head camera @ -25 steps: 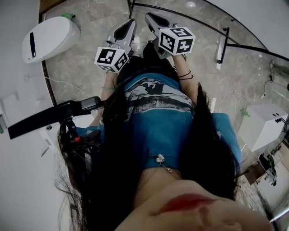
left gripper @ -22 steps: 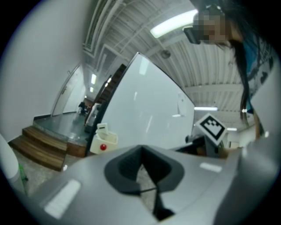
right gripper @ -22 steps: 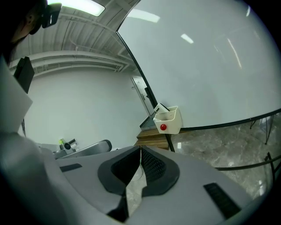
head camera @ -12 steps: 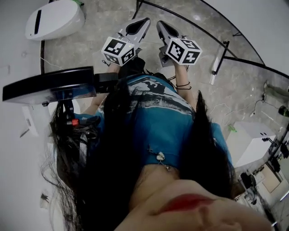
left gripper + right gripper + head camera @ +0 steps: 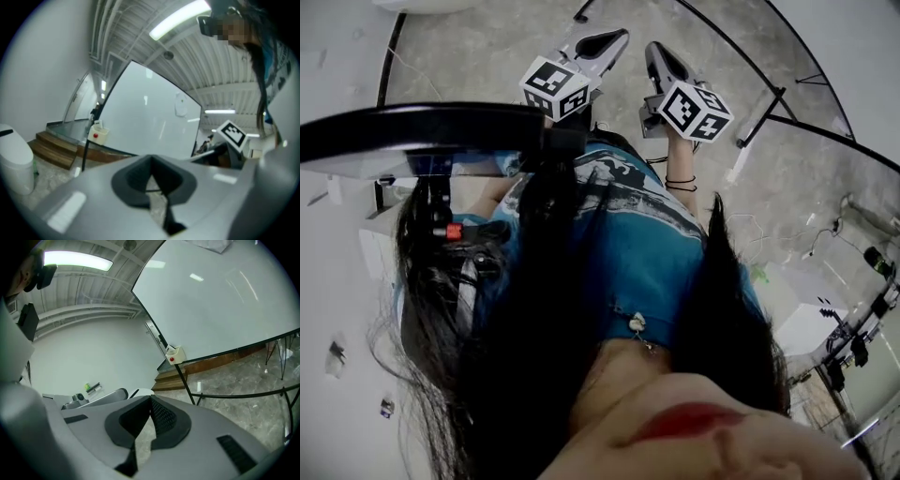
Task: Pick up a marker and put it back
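Grey jaws of the left hand-held gripper (image 5: 622, 35) and right hand-held gripper (image 5: 653, 48) sit pressed together over the mottled floor (image 5: 478, 56).

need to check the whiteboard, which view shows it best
Right gripper view: the whiteboard fills the upper right, with its stand legs visible. Left gripper view shows the whiteboard smaller, mid-frame. Head view catches only a pale strip at top right, likely the board.

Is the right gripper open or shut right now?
Shut. In the right gripper view, the right gripper has its jaws meeting at the tips, with nothing between them.
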`<state>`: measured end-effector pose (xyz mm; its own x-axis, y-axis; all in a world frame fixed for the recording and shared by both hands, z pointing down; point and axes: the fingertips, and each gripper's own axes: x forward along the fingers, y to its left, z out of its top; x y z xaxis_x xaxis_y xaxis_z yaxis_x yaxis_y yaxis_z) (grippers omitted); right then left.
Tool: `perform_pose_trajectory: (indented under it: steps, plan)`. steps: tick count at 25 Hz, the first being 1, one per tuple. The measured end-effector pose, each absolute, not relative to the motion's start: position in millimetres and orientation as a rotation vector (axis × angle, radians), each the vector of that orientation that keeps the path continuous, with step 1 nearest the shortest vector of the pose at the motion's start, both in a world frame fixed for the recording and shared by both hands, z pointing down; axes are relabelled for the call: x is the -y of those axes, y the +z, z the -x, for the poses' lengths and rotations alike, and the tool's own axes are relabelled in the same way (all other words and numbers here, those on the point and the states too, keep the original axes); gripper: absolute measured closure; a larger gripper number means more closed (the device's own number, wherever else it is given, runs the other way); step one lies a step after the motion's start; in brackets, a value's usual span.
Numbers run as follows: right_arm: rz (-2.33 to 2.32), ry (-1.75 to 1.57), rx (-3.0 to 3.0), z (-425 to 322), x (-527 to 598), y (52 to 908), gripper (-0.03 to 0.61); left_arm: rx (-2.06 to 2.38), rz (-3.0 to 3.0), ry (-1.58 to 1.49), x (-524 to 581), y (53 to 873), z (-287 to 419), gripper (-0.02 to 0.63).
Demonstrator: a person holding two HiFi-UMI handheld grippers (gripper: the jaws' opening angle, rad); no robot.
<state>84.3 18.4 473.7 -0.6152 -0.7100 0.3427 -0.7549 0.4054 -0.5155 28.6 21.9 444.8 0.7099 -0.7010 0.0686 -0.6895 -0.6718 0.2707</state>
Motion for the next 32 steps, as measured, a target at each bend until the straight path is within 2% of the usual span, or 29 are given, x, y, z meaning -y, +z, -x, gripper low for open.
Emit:
perform_pose_trajectory:
  steps: [3,14,16,21,32]
  plan:
    - [-1.308,1.008,2.593,-91,-42,480,0.568,1.095,-2.653,-0.028,-51,451,-46,0.611]
    - [-1.333,0.983,2.645,-81,-62,467,0.568,1.097,-2.672,-0.058,-68,433,-37,0.611]
    - [-1.356,0.979,2.632,-72,-64,467,0.568,1.092,-2.671,-0.067,-71,434,-24,0.611]
    - [-1.373,0.973,2.602,0,-55,467,0.568,1.121,-2.650,-0.107,-59,434,59,0.611]
    - [-1.364,0.990,2.621,7,-41,459,0.568,1.157,-2.640,-0.136,-47,425,74,0.611]
